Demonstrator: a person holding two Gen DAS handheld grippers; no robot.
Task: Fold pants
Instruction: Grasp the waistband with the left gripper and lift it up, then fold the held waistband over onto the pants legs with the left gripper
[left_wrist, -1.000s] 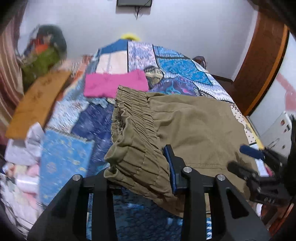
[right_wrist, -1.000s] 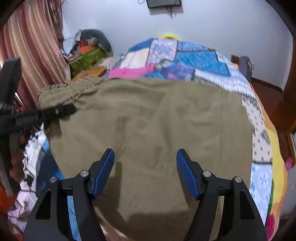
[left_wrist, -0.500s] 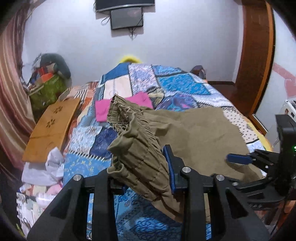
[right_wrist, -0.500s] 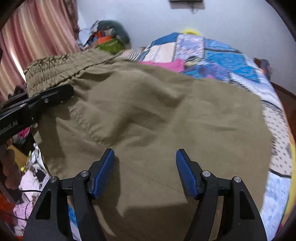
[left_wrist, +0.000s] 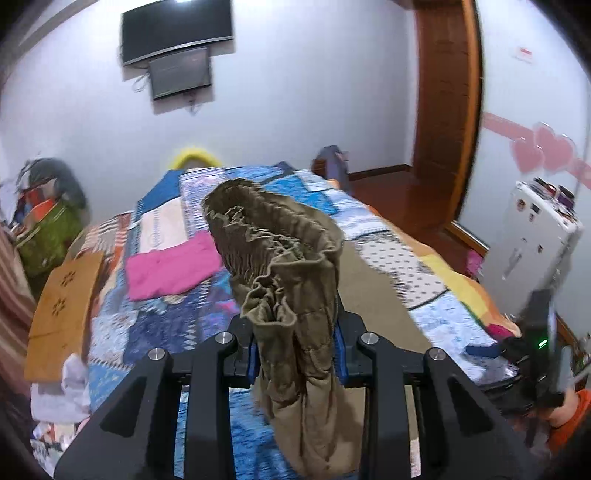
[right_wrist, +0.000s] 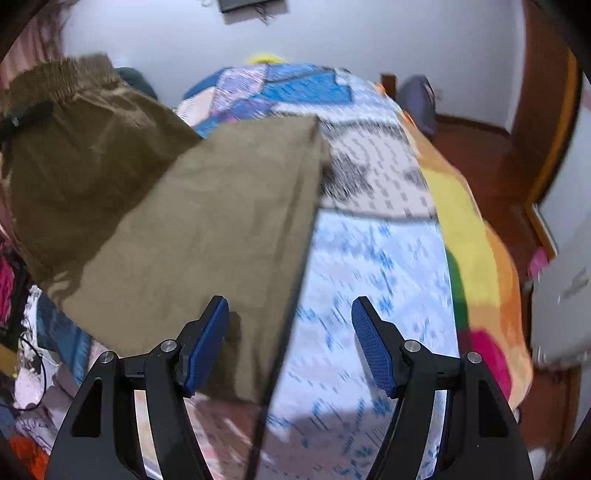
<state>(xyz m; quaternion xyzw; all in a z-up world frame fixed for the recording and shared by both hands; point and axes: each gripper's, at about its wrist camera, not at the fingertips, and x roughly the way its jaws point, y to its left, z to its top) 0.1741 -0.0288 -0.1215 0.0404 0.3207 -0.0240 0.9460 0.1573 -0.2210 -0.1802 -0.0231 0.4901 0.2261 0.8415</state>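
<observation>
Olive-brown pants (left_wrist: 291, 266) with a gathered elastic waistband hang bunched from my left gripper (left_wrist: 297, 349), which is shut on the waistband and holds it up above the bed. In the right wrist view the pants (right_wrist: 192, 229) slope from the raised waistband at upper left down onto the bed, with a straight edge running down the middle. My right gripper (right_wrist: 290, 343) is open and empty, low over that edge near the bed's front. The right gripper also shows in the left wrist view (left_wrist: 480, 349) at the right.
A patchwork quilt (left_wrist: 406, 251) covers the bed. A folded pink garment (left_wrist: 170, 264) lies on it at the left. A wooden board (left_wrist: 62, 306) and piled clothes (left_wrist: 48, 229) line the left side. A white cabinet (left_wrist: 532, 236) and a wooden door frame (left_wrist: 447, 110) stand right.
My left gripper has lifted the waistband high, so the pants now hang bunched. The right gripper has shifted right, from over the cloth to its edge, still open.
</observation>
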